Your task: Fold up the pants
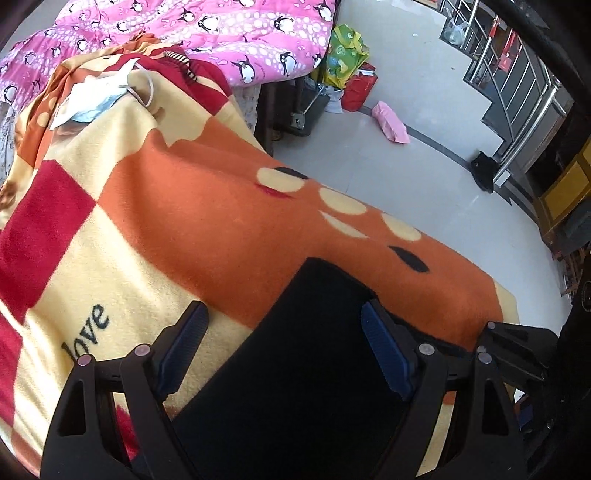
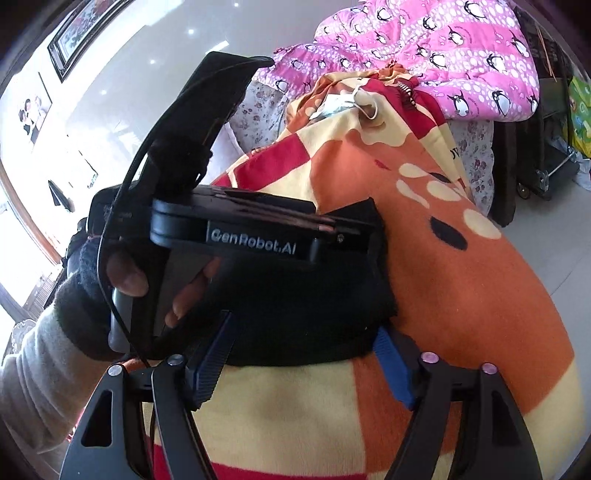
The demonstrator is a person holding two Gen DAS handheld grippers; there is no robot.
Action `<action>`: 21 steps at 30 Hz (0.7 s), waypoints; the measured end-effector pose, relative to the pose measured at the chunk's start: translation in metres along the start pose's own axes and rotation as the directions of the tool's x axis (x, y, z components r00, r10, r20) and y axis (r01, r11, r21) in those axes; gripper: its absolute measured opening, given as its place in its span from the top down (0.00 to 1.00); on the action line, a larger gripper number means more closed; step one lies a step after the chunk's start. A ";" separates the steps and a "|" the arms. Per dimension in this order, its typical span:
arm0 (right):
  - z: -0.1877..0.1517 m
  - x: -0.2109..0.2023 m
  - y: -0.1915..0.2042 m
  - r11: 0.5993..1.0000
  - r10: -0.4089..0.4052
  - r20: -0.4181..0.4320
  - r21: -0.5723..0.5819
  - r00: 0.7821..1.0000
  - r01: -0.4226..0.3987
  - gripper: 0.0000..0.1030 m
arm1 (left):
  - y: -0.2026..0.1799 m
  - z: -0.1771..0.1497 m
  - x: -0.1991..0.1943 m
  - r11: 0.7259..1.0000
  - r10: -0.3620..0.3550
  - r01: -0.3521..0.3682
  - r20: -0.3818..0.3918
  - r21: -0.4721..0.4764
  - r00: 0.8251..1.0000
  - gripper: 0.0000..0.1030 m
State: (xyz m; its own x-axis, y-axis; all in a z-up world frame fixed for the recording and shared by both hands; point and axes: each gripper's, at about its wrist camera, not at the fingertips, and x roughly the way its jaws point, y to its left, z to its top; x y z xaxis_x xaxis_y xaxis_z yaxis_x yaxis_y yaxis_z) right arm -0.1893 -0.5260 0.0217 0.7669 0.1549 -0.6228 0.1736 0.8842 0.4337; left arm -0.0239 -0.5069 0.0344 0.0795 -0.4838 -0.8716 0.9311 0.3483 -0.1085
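Orange blanket (image 1: 207,206) under folded pants (image 1: 295,369).

A home: penguin quilt (image 1: 207,33) on bed; framed family photos (image 2: 33,114).

Pants (image 1: 295,369) matt black cloth; blanket (image 1: 184,206) fuzzy fleece (napped).

Loud orange, red and cream fleece blanket (image 1: 192,206) with "love" printed on it covers the bed. Crumpled face mask (image 1: 92,103) sits at its far end, right by a pink penguin quilt (image 1: 221,33). Pink packet (image 1: 390,122) and green bag (image 1: 345,55) lie on the floor.
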 end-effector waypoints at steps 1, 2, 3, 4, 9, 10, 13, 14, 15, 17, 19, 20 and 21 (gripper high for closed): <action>0.001 0.002 0.000 1.000 -0.021 -0.005 -0.008 1.000 0.021 0.49 | -0.001 0.000 -0.001 1.000 -0.024 0.024 0.002 0.005 1.000 0.30; 0.002 0.003 -0.001 0.999 -0.043 -0.011 -0.015 0.999 0.043 0.64 | -0.002 -0.001 -0.003 0.998 -0.058 0.058 0.011 0.013 0.998 0.47; 0.003 0.005 -0.004 0.999 -0.038 -0.015 -0.006 0.999 0.038 0.74 | -0.004 -0.001 -0.004 0.997 -0.081 0.081 0.012 0.019 0.997 0.57; 0.004 0.006 -0.006 1.000 -0.029 -0.014 0.001 0.999 0.029 0.76 | -0.007 -0.001 -0.004 0.996 -0.083 0.083 0.014 0.028 0.996 0.59; 0.005 0.005 -0.005 1.000 -0.028 -0.007 -0.010 1.000 0.028 0.84 | -0.012 -0.001 -0.009 0.995 -0.091 0.090 0.034 0.040 0.995 0.81; 0.006 0.004 -0.004 1.000 -0.026 -0.002 -0.011 1.000 0.026 0.84 | -0.011 0.000 -0.011 0.995 -0.089 0.087 0.039 0.044 0.995 0.84; 0.011 -0.003 0.005 1.000 -0.016 0.015 -0.023 1.000 0.016 0.86 | -0.009 -0.002 -0.026 0.995 -0.093 0.090 0.058 0.043 0.994 0.87; 0.013 -0.006 0.009 1.000 -0.012 0.021 -0.028 1.000 0.012 0.86 | -0.008 -0.003 -0.033 0.995 -0.096 0.094 0.068 0.038 0.993 0.87; 0.016 -0.010 0.014 0.999 -0.005 0.029 -0.034 1.000 0.006 0.86 | -0.006 -0.002 -0.038 0.995 -0.096 0.094 0.077 0.034 0.992 0.87; 0.022 -0.017 0.028 0.998 0.008 0.046 -0.061 0.999 -0.005 0.87 | -0.001 -0.004 -0.058 0.995 -0.100 0.098 0.114 0.020 0.988 0.87; 0.028 -0.023 0.043 0.996 0.032 0.059 -0.087 0.998 -0.026 0.87 | 0.007 -0.008 -0.081 0.996 -0.085 0.085 0.147 0.008 0.986 0.87; 0.030 -0.025 0.052 0.994 0.049 0.062 -0.104 0.997 -0.042 0.87 | 0.012 -0.012 -0.093 0.998 -0.067 0.068 0.156 -0.001 0.985 0.87; 0.033 -0.026 0.062 0.991 0.064 0.061 -0.125 0.996 -0.056 0.87 | 0.019 -0.018 -0.105 0.999 -0.043 0.046 0.164 -0.015 0.985 0.87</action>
State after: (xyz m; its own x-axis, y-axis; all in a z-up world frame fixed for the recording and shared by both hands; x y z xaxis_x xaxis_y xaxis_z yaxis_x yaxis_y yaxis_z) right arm -0.1783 -0.4898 0.0865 0.8127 0.1841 -0.5529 0.0520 0.9221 0.3834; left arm -0.0211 -0.4353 0.1152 0.0973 -0.6237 -0.7756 0.9284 0.3378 -0.1552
